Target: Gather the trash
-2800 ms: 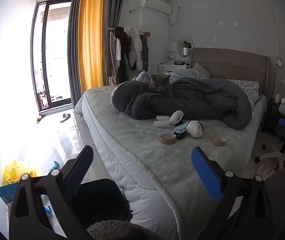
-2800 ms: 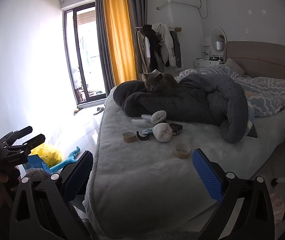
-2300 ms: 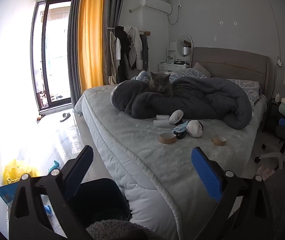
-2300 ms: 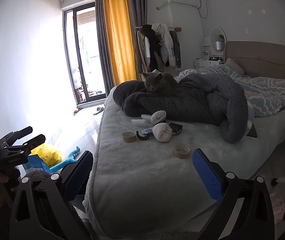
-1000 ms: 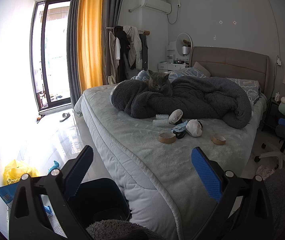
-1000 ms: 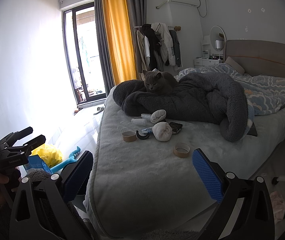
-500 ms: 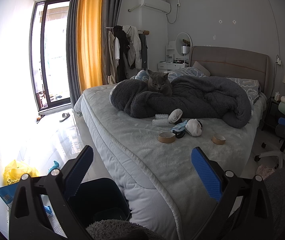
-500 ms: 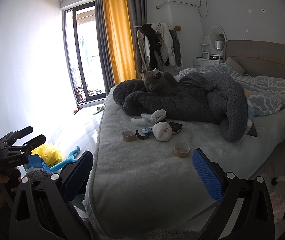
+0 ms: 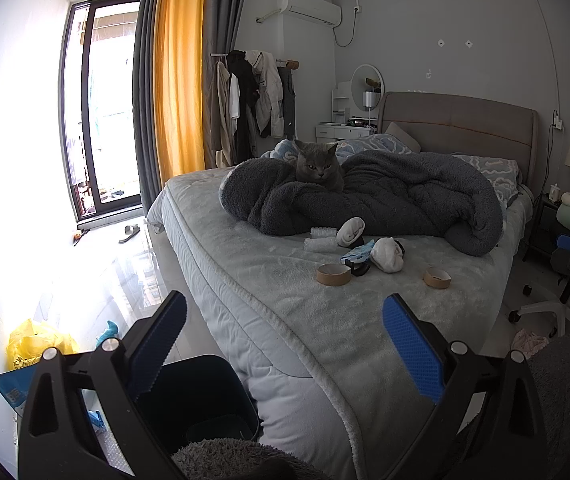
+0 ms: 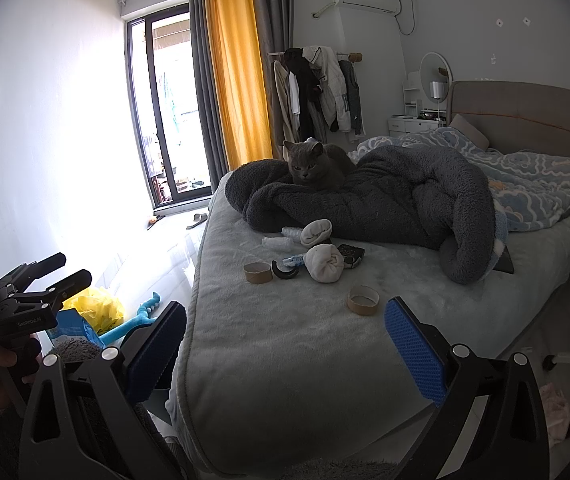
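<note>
Trash lies on the grey bed [image 9: 269, 304]: two cardboard tape cores [image 9: 333, 274] [image 9: 437, 278], a blue wrapper [image 9: 355, 255], a black curved piece [image 10: 285, 271], clear plastic bottles [image 9: 319, 244] and rolled white socks [image 9: 387, 254]. The same items show in the right wrist view, with cores [image 10: 258, 271] [image 10: 363, 299] and a sock [image 10: 325, 262]. My left gripper [image 9: 283, 344] is open and empty at the bed's foot corner, above a dark bin [image 9: 201, 400]. My right gripper [image 10: 285, 344] is open and empty before the foot edge.
A grey cat [image 9: 319, 166] sits on a dark rolled blanket [image 9: 385, 200] behind the trash. A yellow bag [image 9: 39, 344] and blue items [image 10: 137, 320] lie on the floor by the window. An office chair base [image 9: 541, 308] stands right of the bed.
Both views have shifted very slightly; the grippers stay open and empty and nothing on the bed has moved.
</note>
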`<state>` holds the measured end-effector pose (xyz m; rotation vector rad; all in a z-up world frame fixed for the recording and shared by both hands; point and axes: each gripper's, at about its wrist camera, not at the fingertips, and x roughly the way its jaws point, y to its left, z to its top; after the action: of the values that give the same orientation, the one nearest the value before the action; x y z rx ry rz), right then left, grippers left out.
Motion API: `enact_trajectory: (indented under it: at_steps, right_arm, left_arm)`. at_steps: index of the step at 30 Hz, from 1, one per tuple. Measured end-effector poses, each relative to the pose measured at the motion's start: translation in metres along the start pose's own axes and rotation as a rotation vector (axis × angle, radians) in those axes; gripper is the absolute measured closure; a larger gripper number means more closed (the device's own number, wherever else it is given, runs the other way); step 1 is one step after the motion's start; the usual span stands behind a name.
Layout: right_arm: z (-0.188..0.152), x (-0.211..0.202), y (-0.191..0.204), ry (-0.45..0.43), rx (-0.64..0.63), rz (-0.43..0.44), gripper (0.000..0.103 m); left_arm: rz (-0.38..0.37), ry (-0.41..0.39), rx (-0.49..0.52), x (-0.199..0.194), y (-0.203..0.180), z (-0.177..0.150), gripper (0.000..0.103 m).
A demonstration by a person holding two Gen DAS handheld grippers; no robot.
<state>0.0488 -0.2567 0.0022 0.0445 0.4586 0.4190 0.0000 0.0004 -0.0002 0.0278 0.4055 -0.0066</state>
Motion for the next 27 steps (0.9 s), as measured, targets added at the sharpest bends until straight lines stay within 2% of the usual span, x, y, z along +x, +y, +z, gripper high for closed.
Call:
enact_trajectory:
  at_steps: [19,27]
  right_arm:
    - [0.0009,-0.001,0.0021,0.0,-0.003,-0.004,0.002]
    - [0.0043,0.0001,-0.0001,0.03,-0.032,-0.052,0.002]
  left_arm:
    - [0.004,0.004,-0.009,-0.001,-0.0011,-0.0015,0.003]
    - [-0.05,0.024,-0.025,-0.0014,0.0035,0.0042,0.003]
